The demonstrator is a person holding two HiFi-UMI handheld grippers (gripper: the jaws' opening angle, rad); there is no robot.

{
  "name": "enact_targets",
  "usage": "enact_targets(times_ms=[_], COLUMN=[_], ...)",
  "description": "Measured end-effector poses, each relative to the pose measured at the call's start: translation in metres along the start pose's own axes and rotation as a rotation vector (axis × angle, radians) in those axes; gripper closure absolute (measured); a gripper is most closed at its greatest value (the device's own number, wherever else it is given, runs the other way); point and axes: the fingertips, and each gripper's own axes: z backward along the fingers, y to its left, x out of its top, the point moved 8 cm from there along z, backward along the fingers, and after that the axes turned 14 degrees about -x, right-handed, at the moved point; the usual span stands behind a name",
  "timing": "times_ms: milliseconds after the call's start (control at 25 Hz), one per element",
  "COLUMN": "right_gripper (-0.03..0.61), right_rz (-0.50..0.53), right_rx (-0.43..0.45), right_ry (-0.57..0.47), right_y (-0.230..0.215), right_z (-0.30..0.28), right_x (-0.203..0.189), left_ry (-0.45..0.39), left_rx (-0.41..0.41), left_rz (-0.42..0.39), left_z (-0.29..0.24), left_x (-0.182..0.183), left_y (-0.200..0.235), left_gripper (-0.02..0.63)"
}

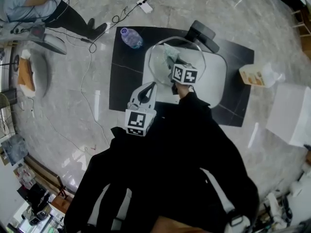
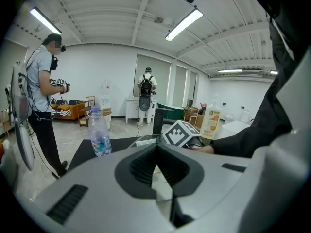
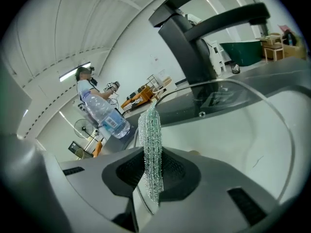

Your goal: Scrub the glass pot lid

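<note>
First, in the head view, we see the glass pot lid (image 1: 158,57) standing tilted in the white basin (image 1: 214,81) on the black tabletop (image 1: 121,81), just in front of the black faucet (image 1: 201,33). Our right tongs (image 1: 176,66) reach to its near face. Our left tongs (image 1: 151,86) hang at the basin's near-left edge, apart from the lid. A water bottle (image 1: 131,38) stands beyond.

Next, the left gripper view shows our left tongs (image 2: 155,154) clenched together with nothing gripped, pointing across the tabletop past the bottle (image 2: 99,135).

Then, in the right gripper view, our right tongs (image 3: 153,164) are clamped on a glittery green mesh scrubber (image 3: 149,140) that sticks up between them. The lid (image 3: 233,96) rises close ahead, its rim curving over the basin (image 3: 233,144). We cannot tell whether mesh touches glass.

We judge the lid stiff, fairly heavy, breakable and probably slippery. Propped on edge, it could roll or slide under scrubbing pressure. We would steady it at the rim with the left tongs, gripping gently, and let the soft scrubber do the yielding.
</note>
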Motion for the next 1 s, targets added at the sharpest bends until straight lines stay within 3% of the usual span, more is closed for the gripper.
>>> enact_targets(times_ms=[520,1000], right_gripper=[0.512,0.512], right_rz=[0.055,0.023], right_rx=[0.067,0.015], right_ry=[0.079,0.101], right_y=[0.041,0.037], right_z=[-0.033,-0.048], right_x=[-0.026,-0.025], left_ry=[0.015,0.028], left_rx=[0.028,0.038], left_rz=[0.017,0.027], left_z=[0.004,0.002], left_x=[-0.004,-0.008], left_y=[0.006,0.009], left_gripper=[0.619,0.62])
